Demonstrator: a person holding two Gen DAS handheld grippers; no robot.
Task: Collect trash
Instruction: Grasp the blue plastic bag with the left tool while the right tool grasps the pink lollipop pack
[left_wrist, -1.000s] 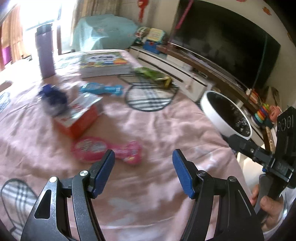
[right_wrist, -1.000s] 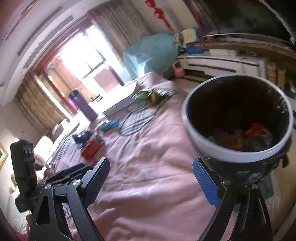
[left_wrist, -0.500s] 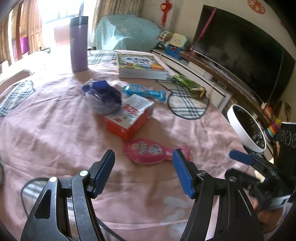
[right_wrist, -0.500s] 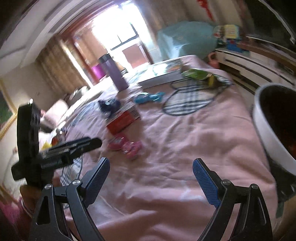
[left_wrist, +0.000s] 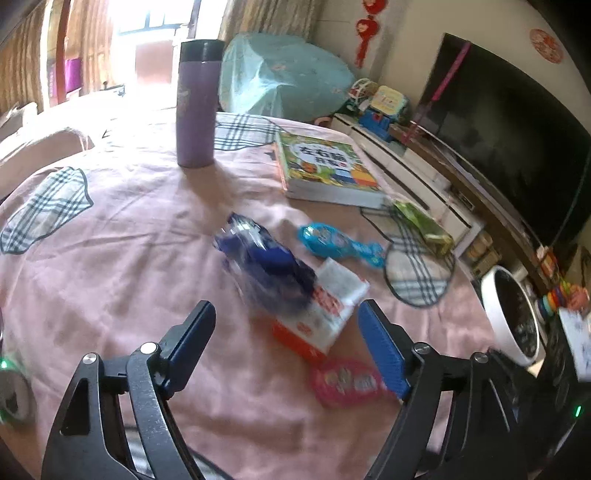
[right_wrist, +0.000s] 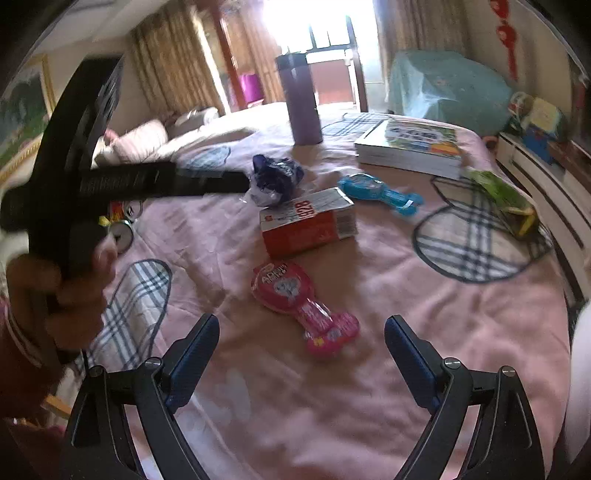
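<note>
Left gripper (left_wrist: 286, 345): I see the jaws have just been opening, now wide apart, nothing gripped. The orange-and-white carton (left_wrist: 321, 315) sits in the gap ahead of the pads, no contact. Its long axis runs lower left to upper right in the left wrist view. A crumpled blue-and-clear wrapper (left_wrist: 264, 266) lies against its upper-left end, blurred.

Right gripper (right_wrist: 301, 352): jaws spread wide, empty. The pink candy wrapper (right_wrist: 301, 301) lies flat on the pink bedspread (right_wrist: 424, 332), just above the gap between the pads. Long axis is diagonal, round end to the upper left, narrow tail to the lower right, near frame centre.

In the right wrist view the carton is above the pink wrapper, long axis near horizontal. The blue candy wrapper (right_wrist: 380, 190) is at centre right, round end left, tail to the lower right. The green wrapper (right_wrist: 502, 197) is at the right edge, just beside the book (right_wrist: 413, 147).

The white-rimmed bin (left_wrist: 511, 314) is at the right edge of the left wrist view, off the bed. A purple flask (left_wrist: 197, 105) stands upright at upper centre.
</note>
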